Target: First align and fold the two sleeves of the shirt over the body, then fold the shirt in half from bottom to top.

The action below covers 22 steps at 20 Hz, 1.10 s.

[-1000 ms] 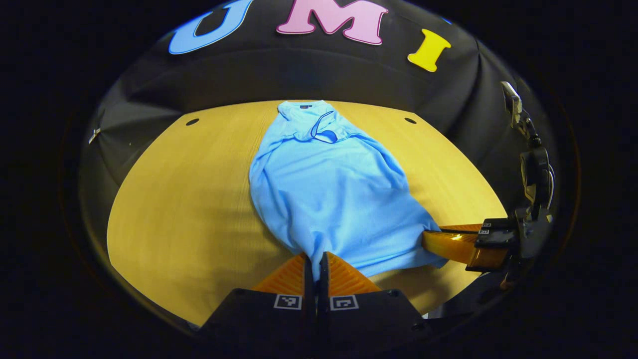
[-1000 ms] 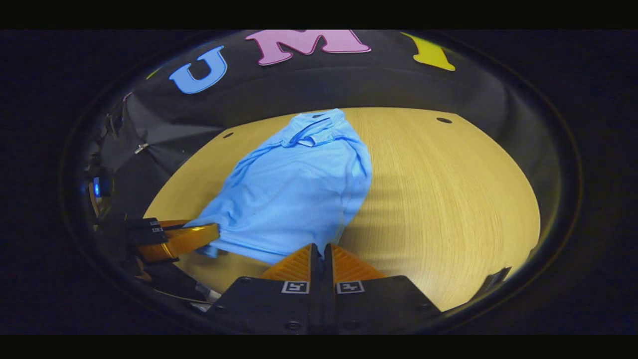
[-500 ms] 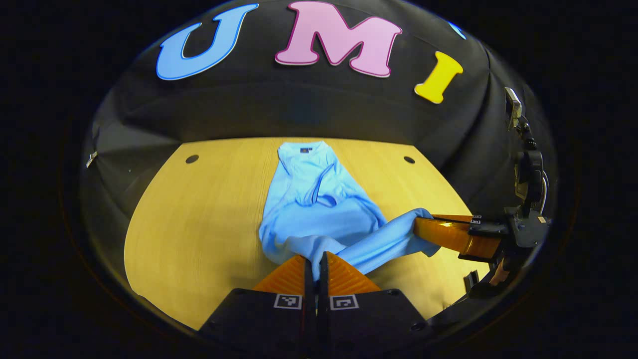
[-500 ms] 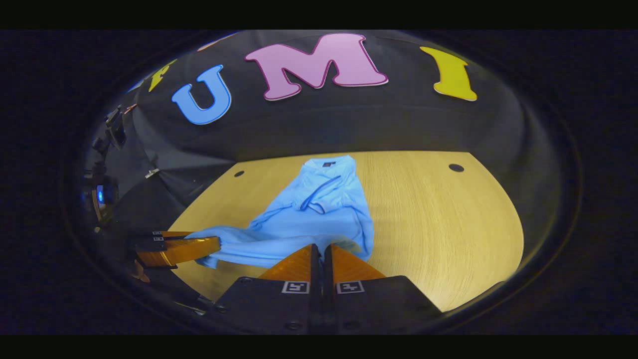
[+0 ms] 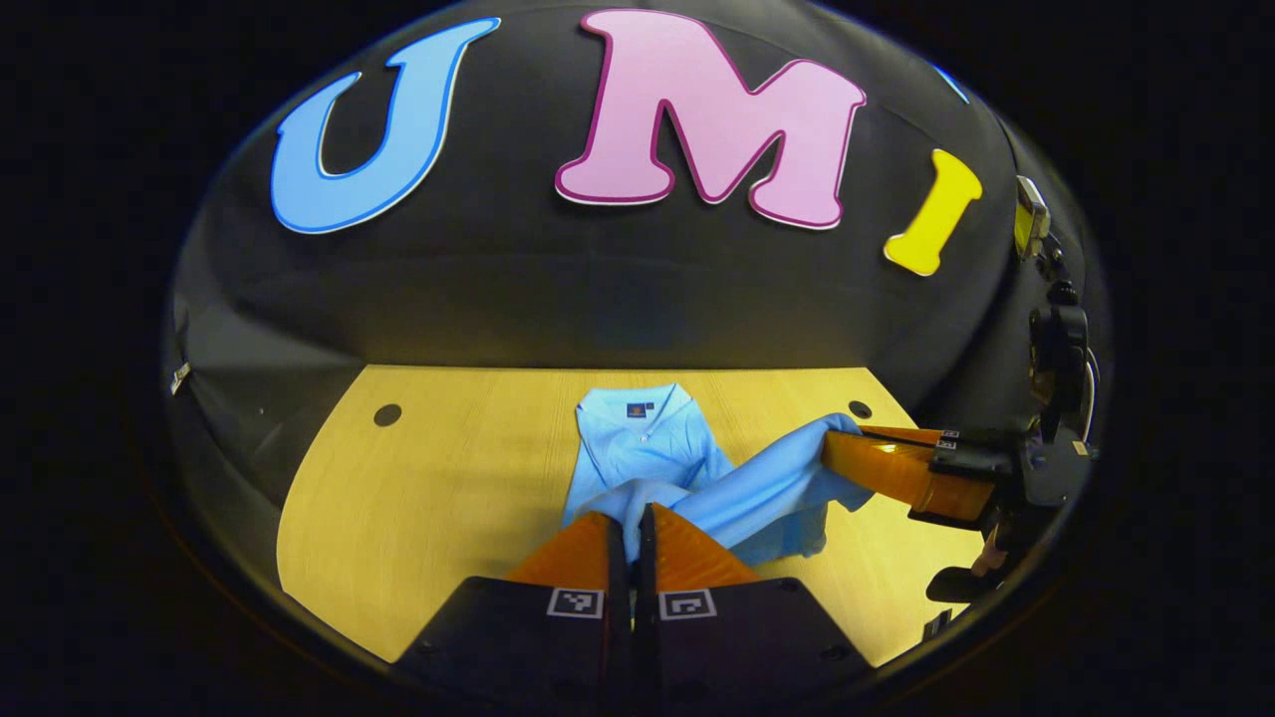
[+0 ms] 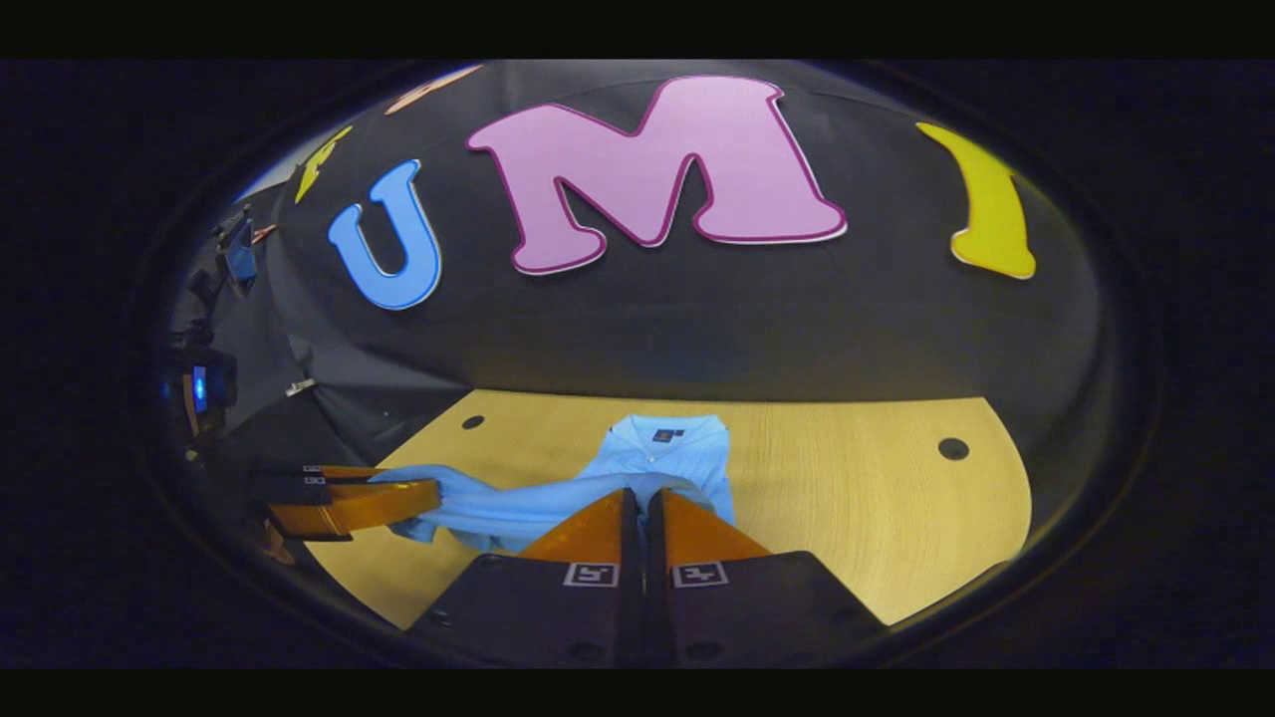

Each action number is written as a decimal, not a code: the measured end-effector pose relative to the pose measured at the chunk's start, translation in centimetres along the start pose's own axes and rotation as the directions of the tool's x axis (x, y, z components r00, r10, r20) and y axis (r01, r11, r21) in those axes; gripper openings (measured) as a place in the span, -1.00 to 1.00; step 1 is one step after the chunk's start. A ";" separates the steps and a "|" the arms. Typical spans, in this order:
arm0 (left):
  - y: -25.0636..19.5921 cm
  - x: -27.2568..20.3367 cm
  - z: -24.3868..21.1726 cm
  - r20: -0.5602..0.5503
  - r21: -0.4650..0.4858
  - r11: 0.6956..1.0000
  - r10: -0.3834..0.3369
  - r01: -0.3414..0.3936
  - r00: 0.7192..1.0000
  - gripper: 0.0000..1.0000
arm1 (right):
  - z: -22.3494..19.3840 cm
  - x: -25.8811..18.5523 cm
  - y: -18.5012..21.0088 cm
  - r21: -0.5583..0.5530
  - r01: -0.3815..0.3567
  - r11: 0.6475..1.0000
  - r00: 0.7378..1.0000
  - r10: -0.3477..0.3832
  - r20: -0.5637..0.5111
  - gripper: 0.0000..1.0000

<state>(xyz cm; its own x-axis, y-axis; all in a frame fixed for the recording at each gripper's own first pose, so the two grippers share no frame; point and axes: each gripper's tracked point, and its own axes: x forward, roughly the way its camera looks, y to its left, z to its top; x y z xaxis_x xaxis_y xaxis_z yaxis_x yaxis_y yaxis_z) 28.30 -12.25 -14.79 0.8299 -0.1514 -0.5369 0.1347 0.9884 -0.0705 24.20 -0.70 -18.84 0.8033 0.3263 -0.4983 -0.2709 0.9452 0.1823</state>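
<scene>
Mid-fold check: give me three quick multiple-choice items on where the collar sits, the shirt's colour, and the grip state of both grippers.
1. The shirt's collar lies
A. at the table's far edge
B. at the near edge
C. off the table

2. The shirt is
A. white
B. light blue
C. red

3. The left gripper and right gripper are
A. both open
B. one open
C. both shut on the shirt's hem

Key: 1 A, the collar lies by the booth wall on the wooden table. 2 B, the fabric is plain light blue. 3 C, cloth is pinched between each closed pair.
</scene>
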 end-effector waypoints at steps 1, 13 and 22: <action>0.4 1.1 0.6 0.004 0.006 1.000 0.003 -0.003 1.000 -0.88 | 0.7 1.2 -0.3 -0.005 0.001 1.000 1.000 -0.001 0.010 -0.90; 4.5 18.9 4.6 0.075 0.119 0.993 -0.025 0.016 0.997 -0.88 | 2.7 15.7 -5.4 -0.055 0.090 0.994 0.994 -0.087 0.063 -0.90; 4.8 27.4 2.9 0.155 0.049 0.997 -0.067 0.060 0.986 -0.88 | -2.2 22.0 -10.7 0.044 0.163 0.986 0.986 -0.164 0.022 -0.90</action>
<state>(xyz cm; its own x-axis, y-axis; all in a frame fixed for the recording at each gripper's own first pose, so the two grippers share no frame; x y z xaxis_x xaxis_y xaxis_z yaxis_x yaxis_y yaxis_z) 53.29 -11.70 -27.44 0.8929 -0.2178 -0.3941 0.2109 0.9756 -0.0613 43.57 -3.60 -33.62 0.8484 0.1667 -0.5024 -0.1128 0.9843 0.1361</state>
